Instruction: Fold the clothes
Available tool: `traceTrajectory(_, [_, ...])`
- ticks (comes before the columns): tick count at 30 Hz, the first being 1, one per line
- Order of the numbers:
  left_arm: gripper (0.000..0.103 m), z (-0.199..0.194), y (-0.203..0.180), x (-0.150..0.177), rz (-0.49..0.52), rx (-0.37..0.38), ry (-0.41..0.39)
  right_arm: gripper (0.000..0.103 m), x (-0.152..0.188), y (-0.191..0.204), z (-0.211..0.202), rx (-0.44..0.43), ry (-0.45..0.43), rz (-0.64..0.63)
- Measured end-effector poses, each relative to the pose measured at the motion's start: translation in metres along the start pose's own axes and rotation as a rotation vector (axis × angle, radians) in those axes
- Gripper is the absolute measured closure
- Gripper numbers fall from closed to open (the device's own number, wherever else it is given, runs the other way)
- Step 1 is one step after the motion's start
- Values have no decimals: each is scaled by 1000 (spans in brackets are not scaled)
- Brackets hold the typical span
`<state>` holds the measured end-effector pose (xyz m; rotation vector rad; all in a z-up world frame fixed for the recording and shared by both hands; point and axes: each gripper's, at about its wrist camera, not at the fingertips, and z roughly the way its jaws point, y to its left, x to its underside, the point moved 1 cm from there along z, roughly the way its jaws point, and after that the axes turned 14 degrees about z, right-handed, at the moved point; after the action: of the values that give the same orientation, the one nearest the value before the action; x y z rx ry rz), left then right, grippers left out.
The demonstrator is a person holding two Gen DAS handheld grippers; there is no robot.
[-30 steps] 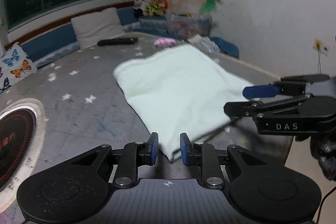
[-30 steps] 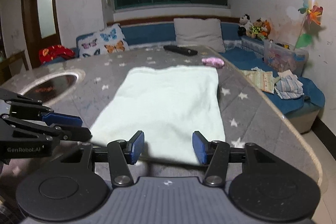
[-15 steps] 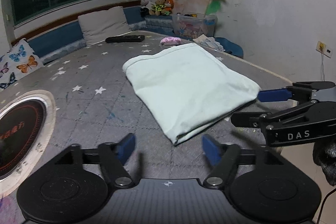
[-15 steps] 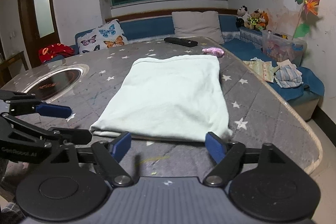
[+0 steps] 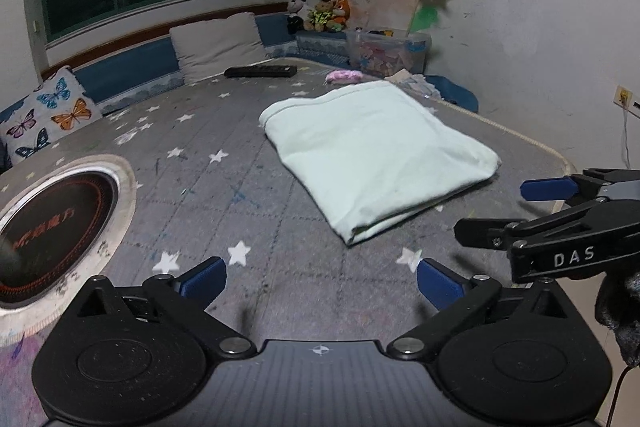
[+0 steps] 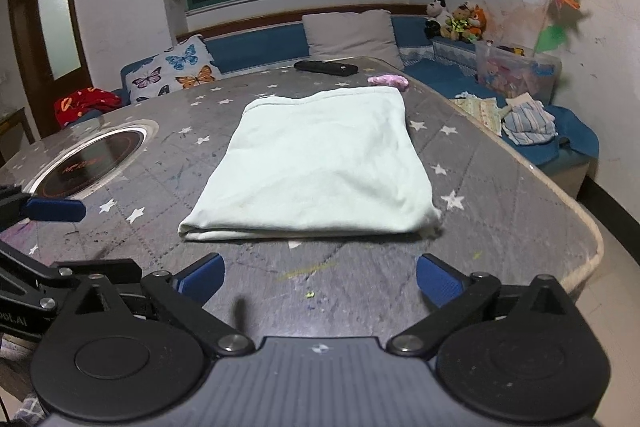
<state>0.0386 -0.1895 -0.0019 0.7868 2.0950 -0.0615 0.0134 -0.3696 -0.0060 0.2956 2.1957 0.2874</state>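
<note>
Occlusion is being noted first. The left gripper (image 5: pixel 320 281) is being shown only as two blue-padded fingers (image 5: pixel 202 277) above a black housing, and in the right wrist view it (image 6: pixel 52 209) is being cut off by the left frame edge, with just one blue pad and part of the black linkage visible. The right gripper (image 6: pixel 319 281) is likewise being cropped at the right edge of the left wrist view (image 5: pixel 548 211), where a dark gloved hand (image 5: pixel 620 311) is partly being shown beneath it. The underside layers of the folded garment (image 6: pixel 316 167) are being hidden by its top layer; only the stacked near edge is being exposed.

The folded garment (image 5: pixel 376 155), pale mint in colour, is being supported flat on the grey star-patterned table (image 6: pixel 500 227), toward its right half and well apart from the round inset cooktop (image 6: pixel 90 157). Its long axis is being directed away from the right gripper toward the window, with the layered short edge being presented nearest the fingers. A black remote (image 6: pixel 326 67) and a pink item (image 6: pixel 388 80) are being shown beyond its far end.

Both grippers are being held fully spread with nothing between the pads, short of the garment's near edge.
</note>
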Motion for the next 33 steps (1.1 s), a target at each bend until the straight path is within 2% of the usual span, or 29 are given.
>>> traceTrajectory(33, [0,-19,-8,14,-12,-24,9,0,12,20,-18,-11,-16,4])
